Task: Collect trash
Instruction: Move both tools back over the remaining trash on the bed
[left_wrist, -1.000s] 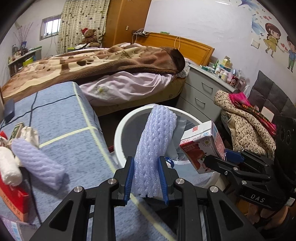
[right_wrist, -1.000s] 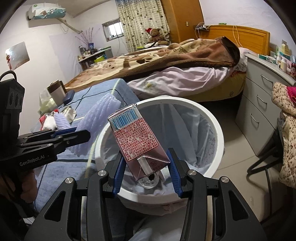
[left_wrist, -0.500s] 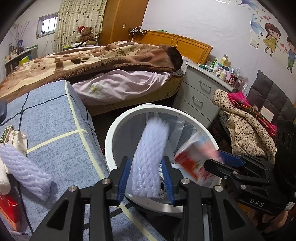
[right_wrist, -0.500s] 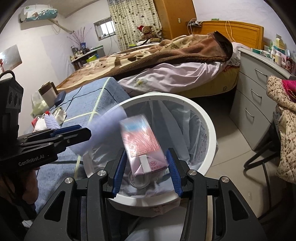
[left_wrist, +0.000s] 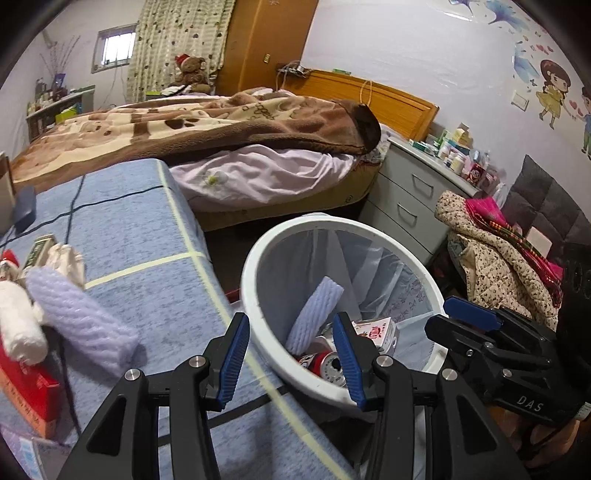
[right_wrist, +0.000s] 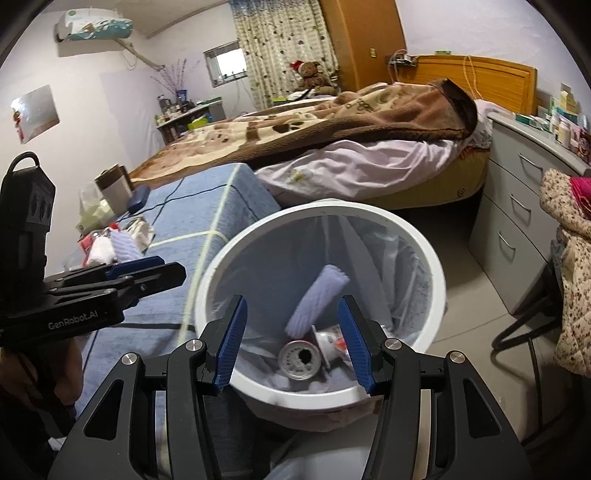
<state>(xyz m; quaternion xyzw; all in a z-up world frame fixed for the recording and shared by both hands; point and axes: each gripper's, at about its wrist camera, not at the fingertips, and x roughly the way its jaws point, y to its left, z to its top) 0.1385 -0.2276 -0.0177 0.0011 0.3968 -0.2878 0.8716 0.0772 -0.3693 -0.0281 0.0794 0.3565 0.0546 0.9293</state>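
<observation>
White plastic forms the waste bin (left_wrist: 255, 295), a round tub lined with a thin clear bag; it stands on the floor just beside the corner of the blue quilted bench (left_wrist: 147, 236). Inside the bin a lilac foam net sleeve (left_wrist: 314, 314) leans with its long axis tilted, lower end down among the rubbish at the bottom, upper end pointing up toward the far wall of the bin. Beside its lower end lies a red drink can (right_wrist: 300, 359) with its opened top facing up, and touching that a red-and-white drink carton (left_wrist: 376, 330) on its side; the carton's print is too small to read.

The left gripper (left_wrist: 291, 354) hangs over the near rim of the bin, its blue-padded jaws opening with nothing between them. The right gripper (right_wrist: 291, 339) hangs over the bin's mouth, its jaws likewise opening and empty. Seen from the other camera, the left tool's body reads "GenRobot.AI", the right one's "DAS".

On the bench, away from the bin, a second lilac foam sleeve (left_wrist: 81, 325) lies flat, its long axis running toward the bench's near edge, touching a white roll (left_wrist: 18, 325) that rests on a red box (left_wrist: 26, 391). Open floor lies between the bin and the grey drawer chest (right_wrist: 517, 206); the bed (left_wrist: 221, 147) stands beyond the bin.
</observation>
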